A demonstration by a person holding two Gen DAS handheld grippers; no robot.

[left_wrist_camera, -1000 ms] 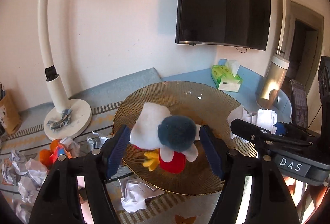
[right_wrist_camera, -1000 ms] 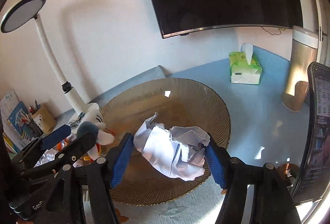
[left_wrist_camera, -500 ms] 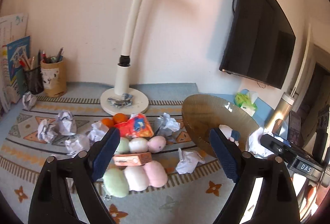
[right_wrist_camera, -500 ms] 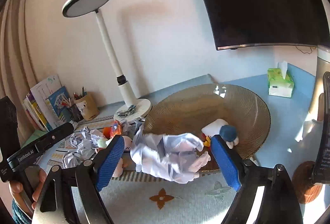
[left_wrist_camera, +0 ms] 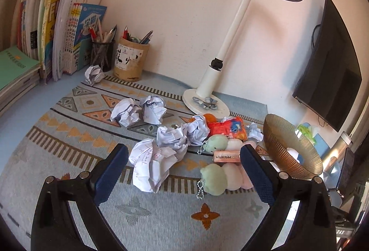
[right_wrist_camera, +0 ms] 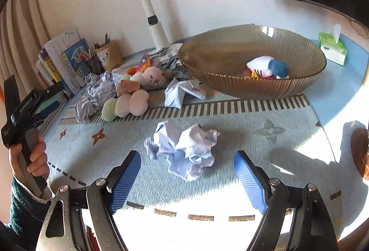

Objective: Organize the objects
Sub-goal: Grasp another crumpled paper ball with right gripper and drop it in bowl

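Observation:
My left gripper is open and empty above the patterned mat, just in front of a crumpled paper ball. Behind it lie more paper balls, two pastel plush caterpillars, a small "poker" box and a red plush. My right gripper is open; a crumpled paper ball lies loose on the mat between its fingers. The ribbed amber bowl holds a white and blue duck plush.
A white desk lamp stands at the back. Books and pen cups line the left wall. A green tissue box sits behind the bowl. A dark screen hangs on the wall.
The left gripper let the duck plush go in the bowl and swung left to the toy and paper pile. The right gripper opened and its paper ball now lies on the mat.

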